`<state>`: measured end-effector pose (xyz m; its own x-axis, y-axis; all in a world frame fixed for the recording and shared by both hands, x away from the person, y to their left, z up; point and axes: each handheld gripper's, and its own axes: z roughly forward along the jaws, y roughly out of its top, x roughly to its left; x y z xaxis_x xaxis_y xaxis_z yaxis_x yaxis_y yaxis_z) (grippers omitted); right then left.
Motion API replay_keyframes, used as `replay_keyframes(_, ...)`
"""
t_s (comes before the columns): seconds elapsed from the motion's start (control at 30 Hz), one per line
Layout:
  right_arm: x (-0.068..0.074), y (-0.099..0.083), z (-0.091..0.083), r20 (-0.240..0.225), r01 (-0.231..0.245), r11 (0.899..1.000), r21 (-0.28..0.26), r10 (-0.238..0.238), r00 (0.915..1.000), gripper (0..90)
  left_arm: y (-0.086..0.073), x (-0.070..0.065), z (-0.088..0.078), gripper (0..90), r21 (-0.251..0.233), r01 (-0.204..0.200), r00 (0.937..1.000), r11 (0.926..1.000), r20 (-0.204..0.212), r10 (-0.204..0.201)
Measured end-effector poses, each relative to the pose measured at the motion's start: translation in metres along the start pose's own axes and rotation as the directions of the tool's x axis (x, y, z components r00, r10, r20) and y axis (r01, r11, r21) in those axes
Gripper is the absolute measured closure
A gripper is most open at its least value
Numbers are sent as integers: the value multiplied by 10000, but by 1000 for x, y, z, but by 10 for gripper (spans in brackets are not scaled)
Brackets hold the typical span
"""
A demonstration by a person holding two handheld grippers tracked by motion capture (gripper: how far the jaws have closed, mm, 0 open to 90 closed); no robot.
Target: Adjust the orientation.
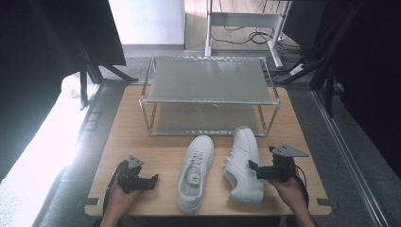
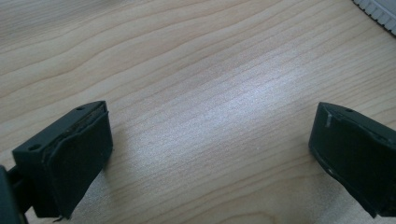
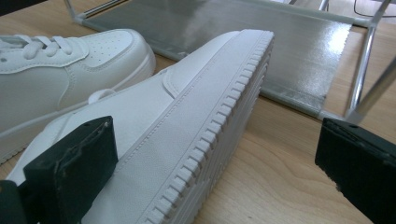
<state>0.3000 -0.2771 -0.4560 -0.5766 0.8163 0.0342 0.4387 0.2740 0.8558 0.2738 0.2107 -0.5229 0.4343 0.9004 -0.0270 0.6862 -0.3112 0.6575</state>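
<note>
Black left claw (image 1: 152, 179) and right claw (image 1: 253, 165), grey three-cornered top plates, square padded jaws, bare forearms

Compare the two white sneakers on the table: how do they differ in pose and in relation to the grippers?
The left sneaker stands upright on its sole, laces up; the right sneaker lies tipped on its side, its ribbed sole edge facing the right gripper. The right sneaker sits between that gripper's open jaws; the left sneaker has no gripper at it, and the left gripper is open over bare table. Both are white, toes toward the rack.
</note>
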Motion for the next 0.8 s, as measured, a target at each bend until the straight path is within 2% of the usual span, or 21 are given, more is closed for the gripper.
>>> replay_keyframes(0.23, -16, -8, -12, 122, -648, 9977, -199, 651, 9978, 0, 0, 0, 0, 0, -2, 10, 10000, 10000, -9, -10)
replay_keyframes(0.4, -30, -15, -24, 570, -929, 9954, -226, 940, 9939, 0, 0, 0, 0, 0, -1, 14, 10000, 10000, -10, -14)
replay_keyframes(0.5, -40, -22, -31, 843, -1105, 9937, -168, 1115, 9902, 8, 0, 0, 0, 0, -1, 15, 10000, 10000, -10, -15)
replay_keyframes(0.67, -62, -37, -38, 983, -1563, 9876, 157, 1540, 9832, 29, 0, 0, 0, 0, 9, 22, 10000, 10000, -12, -22)
replay_keyframes(0.73, -72, -45, -38, 1137, -1732, 9842, 376, 1679, 9792, 81, 0, 0, 0, 0, -1, 23, 10000, 10000, -19, -23)
replay_keyframes(0.8, -80, -51, -36, 1596, -1804, 9817, 613, 1688, 9726, 169, 0, 0, 0, 0, -1, 26, 10000, 10000, -20, -26)
